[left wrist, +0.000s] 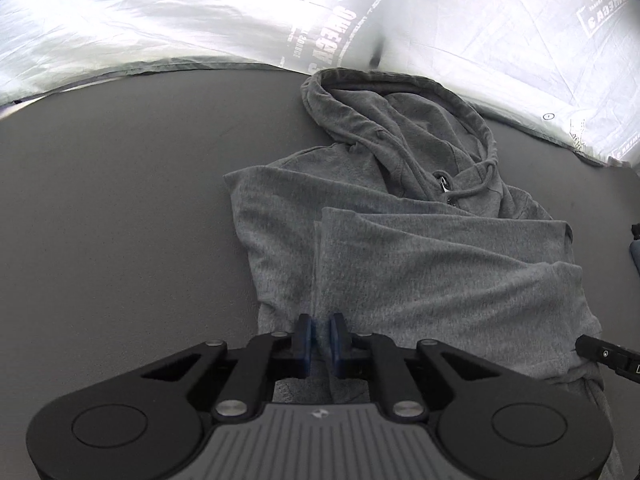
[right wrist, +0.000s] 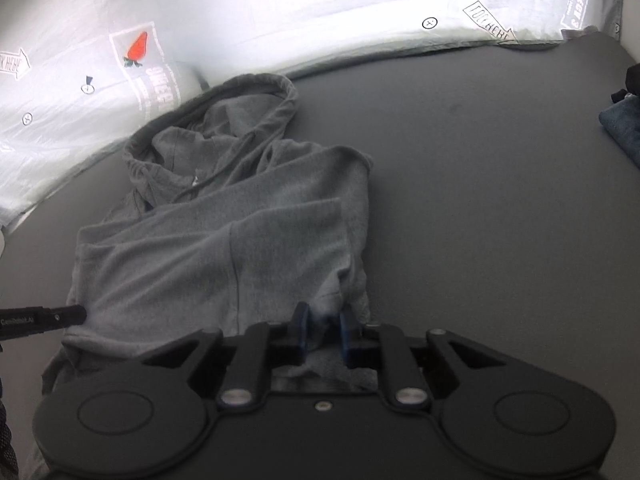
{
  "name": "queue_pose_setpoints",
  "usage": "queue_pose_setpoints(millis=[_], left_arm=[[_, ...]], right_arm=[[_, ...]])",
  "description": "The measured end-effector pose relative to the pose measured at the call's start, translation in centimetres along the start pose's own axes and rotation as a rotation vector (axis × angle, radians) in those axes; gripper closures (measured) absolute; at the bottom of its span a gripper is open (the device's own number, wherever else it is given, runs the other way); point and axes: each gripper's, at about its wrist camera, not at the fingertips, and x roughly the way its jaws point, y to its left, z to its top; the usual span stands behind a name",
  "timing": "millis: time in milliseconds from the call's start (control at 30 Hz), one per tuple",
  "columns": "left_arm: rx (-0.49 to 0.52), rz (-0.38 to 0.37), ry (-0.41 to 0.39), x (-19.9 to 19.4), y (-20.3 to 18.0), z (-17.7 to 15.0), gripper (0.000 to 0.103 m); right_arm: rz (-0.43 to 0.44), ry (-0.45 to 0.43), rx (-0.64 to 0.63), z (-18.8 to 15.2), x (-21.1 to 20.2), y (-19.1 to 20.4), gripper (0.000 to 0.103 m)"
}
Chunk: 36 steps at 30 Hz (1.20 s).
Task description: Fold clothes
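We found the grey hoodie [left wrist: 400,248] lying on the dark mat [left wrist: 120,200], sleeves folded across its body, hood farthest from both tools. The left gripper [left wrist: 320,336] had pinched the near hem at one corner, the right gripper [right wrist: 324,324] the other, in our judgement so the bottom edge could lift evenly.

Surface: dark grey mat [left wrist: 120,200], spread below and ahead of the jaws
Sheet: white printed sheet [left wrist: 160,20], far beyond the jaws
Cloth: blue folded cloth [right wrist: 624,128], far right of the jaws
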Motion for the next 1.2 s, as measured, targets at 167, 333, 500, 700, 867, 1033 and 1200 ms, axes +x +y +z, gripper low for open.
queue_pose_setpoints(millis=[167, 333, 500, 700, 867, 1033, 1200], left_arm=[[0.06, 0.079, -0.014, -0.8, -0.1, 0.9, 0.07], [0.015, 0.038, -0.038, -1.6, 1.7, 2.9, 0.019], [-0.055, 0.014, -0.042, 0.1, 1.4, 7.1, 0.012], [-0.003, 0.102, -0.043, 4.3, -0.6, 11.4, 0.012], [0.03, 0.14, -0.046, 8.0, -1.5, 13.7, 0.012], [0.029, 0.123, -0.063, 10.4, -1.3, 16.1, 0.012], [0.041, 0.133, -0.093, 12.3, -1.3, 18.3, 0.012]], right_arm=[[-0.058, -0.03, -0.015, 1.0, -0.9, -0.4, 0.059], [-0.052, -0.077, 0.036, 3.2, -0.9, -1.8, 0.039], [0.007, -0.103, 0.08, 6.4, 1.3, -2.3, 0.012], [0.06, -0.115, 0.145, 10.6, 6.5, -1.3, 0.002], [0.032, -0.15, 0.048, 13.4, 9.5, 0.8, 0.001], [0.015, -0.161, -0.027, 16.0, 12.2, 2.0, 0.001], [-0.046, -0.189, -0.13, 18.4, 14.6, 3.0, 0.001]])
